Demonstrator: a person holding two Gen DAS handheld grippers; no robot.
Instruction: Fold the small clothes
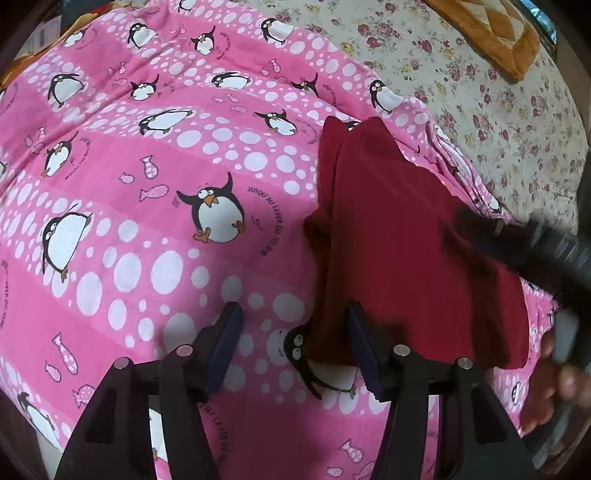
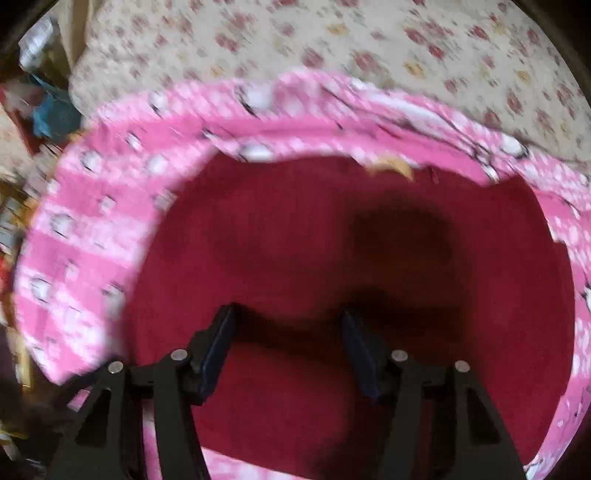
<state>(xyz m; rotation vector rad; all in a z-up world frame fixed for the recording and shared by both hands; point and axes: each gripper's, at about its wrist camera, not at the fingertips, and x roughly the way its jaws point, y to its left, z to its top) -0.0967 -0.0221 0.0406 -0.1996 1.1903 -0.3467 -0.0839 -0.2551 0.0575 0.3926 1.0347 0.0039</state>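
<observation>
A small dark red garment [image 1: 399, 236] lies folded on a pink penguin-print cloth [image 1: 147, 177]. My left gripper [image 1: 295, 325] is open and empty, its fingers at the garment's near left edge, just above the cloth. The right gripper shows in the left wrist view as a blurred black shape [image 1: 517, 243] over the garment's right side. In the right wrist view my right gripper [image 2: 288, 328] is open and empty, hovering close above the red garment [image 2: 332, 240], which fills the middle. The pink cloth [image 2: 92, 221] rings it. That view is motion-blurred.
A cream floral bedsheet [image 1: 480, 92] lies beyond the pink cloth and also shows in the right wrist view [image 2: 369, 37]. An orange patterned cloth [image 1: 487, 33] sits at the far right. A hand [image 1: 554, 387] shows at the right edge. Blurred clutter [image 2: 44, 107] lies at the left.
</observation>
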